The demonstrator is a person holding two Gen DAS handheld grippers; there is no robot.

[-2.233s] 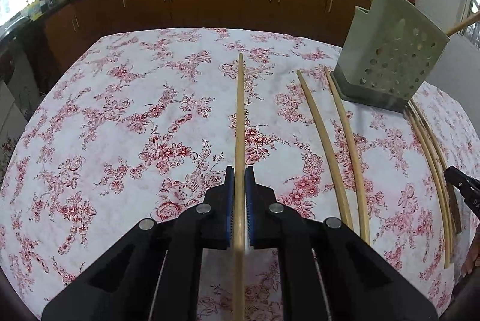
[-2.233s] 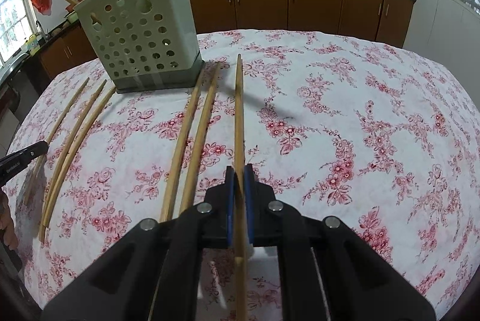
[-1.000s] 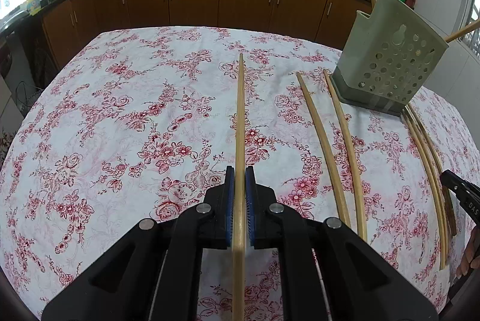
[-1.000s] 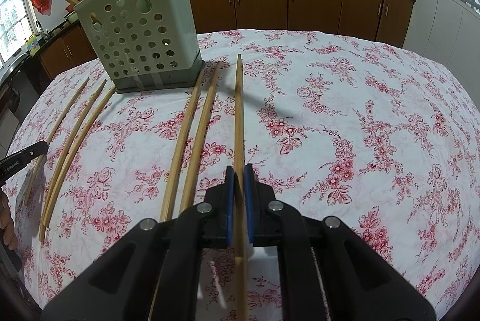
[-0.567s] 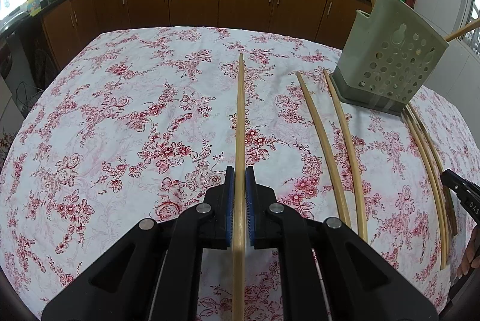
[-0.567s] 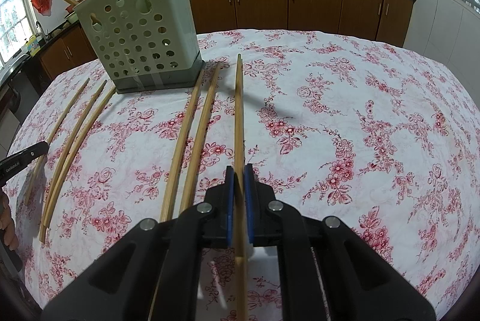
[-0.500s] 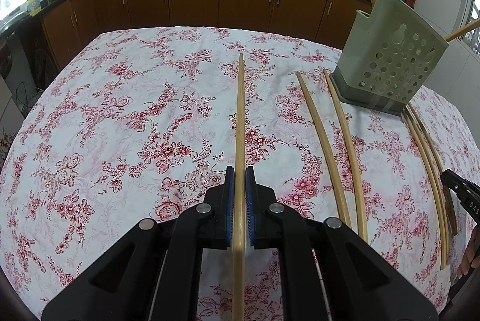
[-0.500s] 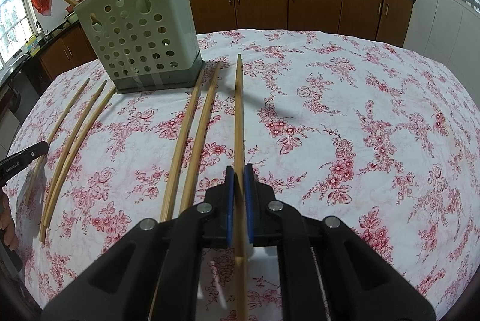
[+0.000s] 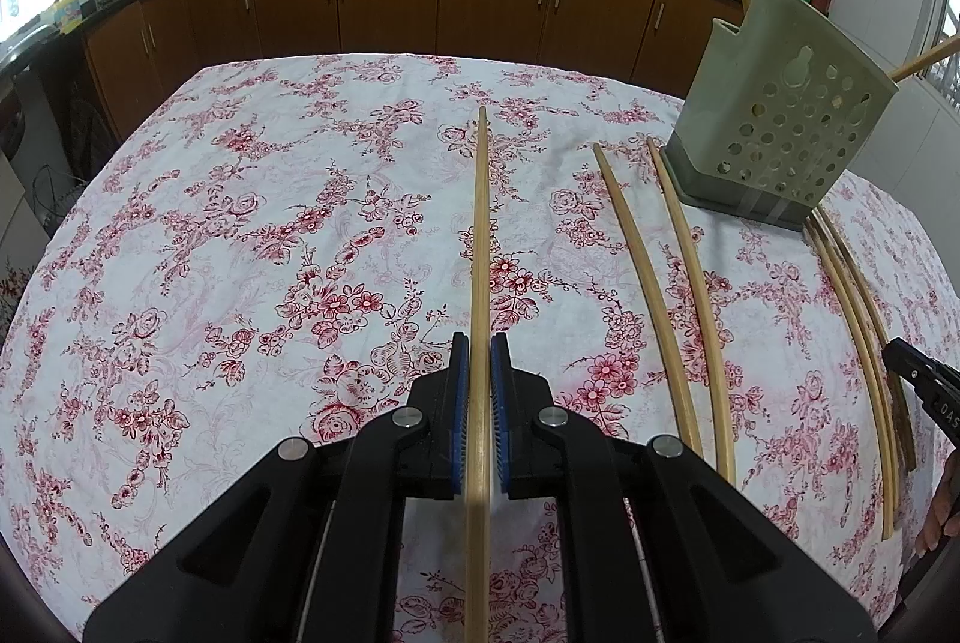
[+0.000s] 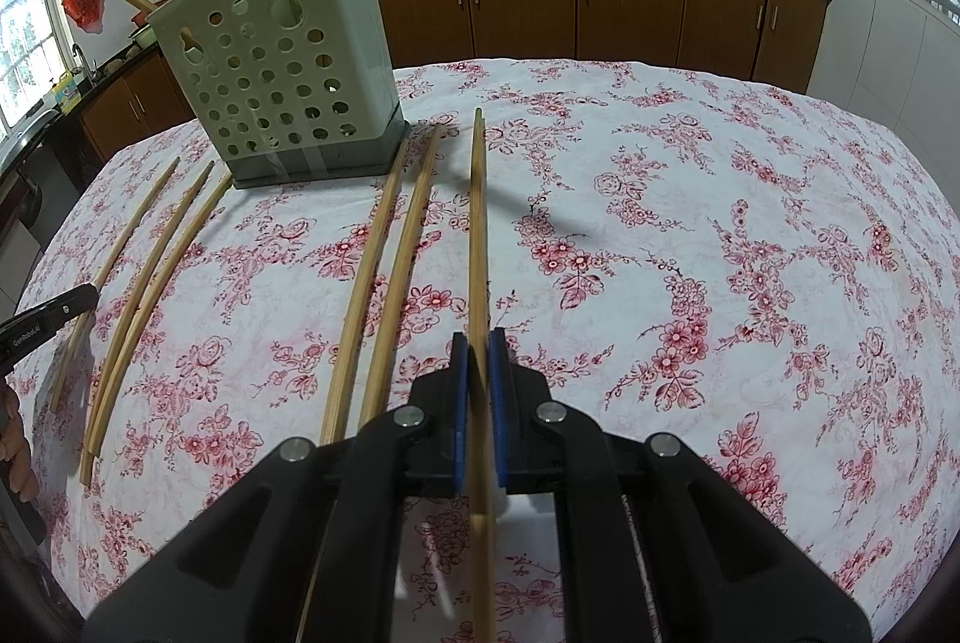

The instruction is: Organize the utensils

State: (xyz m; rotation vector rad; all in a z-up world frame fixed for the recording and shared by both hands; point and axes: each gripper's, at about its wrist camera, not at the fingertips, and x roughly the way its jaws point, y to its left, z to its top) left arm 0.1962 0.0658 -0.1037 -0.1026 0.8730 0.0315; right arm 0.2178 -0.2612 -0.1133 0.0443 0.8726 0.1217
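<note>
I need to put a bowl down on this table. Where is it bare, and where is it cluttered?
Bare: the floral tablecloth from the right gripper's chopstick toward the cabinets. Crowded: around the green perforated holder, flanked by loose bamboo chopsticks.

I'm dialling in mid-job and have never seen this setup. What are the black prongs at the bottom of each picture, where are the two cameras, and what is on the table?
There is no robot arm: a person holds a two-finger gripper in each hand, and each carries a wide-angle camera looking forward along its fingers. The black prongs are those fingers.

In the left wrist view, the left gripper is shut on a chopstick that points away across the flowered tablecloth. In the right wrist view, the right gripper is shut on another chopstick.

On the table stands a pale green holder with holes, with some chopsticks already in it. Two loose chopsticks lie between the held one and the holder, and three more lie on the holder's far side. Kitchen cabinets are behind.
</note>
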